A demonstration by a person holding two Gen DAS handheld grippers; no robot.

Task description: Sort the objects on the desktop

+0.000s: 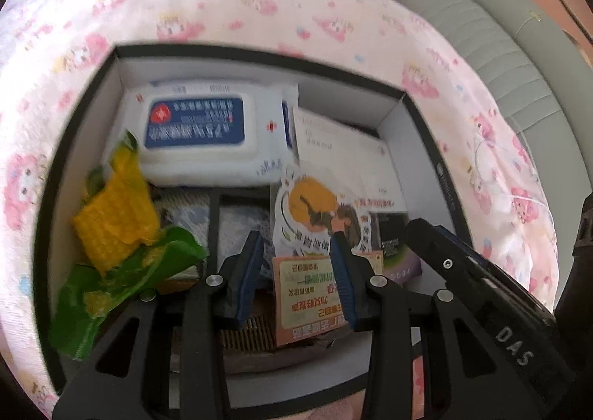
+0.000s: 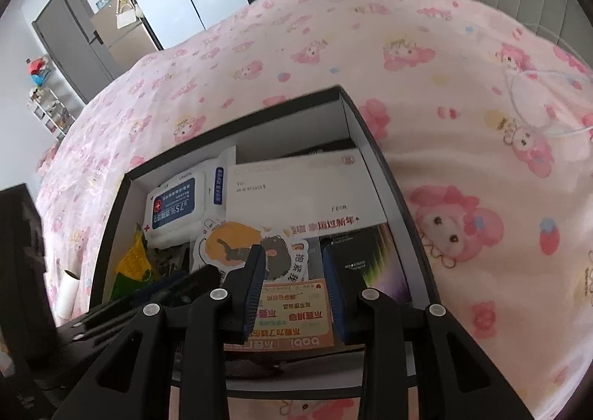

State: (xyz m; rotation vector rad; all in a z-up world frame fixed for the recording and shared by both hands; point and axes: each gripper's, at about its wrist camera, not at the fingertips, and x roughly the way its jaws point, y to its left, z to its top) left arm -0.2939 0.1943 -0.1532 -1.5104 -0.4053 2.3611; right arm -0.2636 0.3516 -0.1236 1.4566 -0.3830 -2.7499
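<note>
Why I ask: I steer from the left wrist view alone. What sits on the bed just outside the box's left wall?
Observer: In the right wrist view, a white paper roll sits on the pink bedspread beside the box.
Operator: Is anything printed on the white envelope?
Observer: Yes, "FROM:" shows near the lower right corner of the envelope.
Operator: Is the right tool holding anything?
Observer: No. The right tool is open and empty, above the orange card.
</note>
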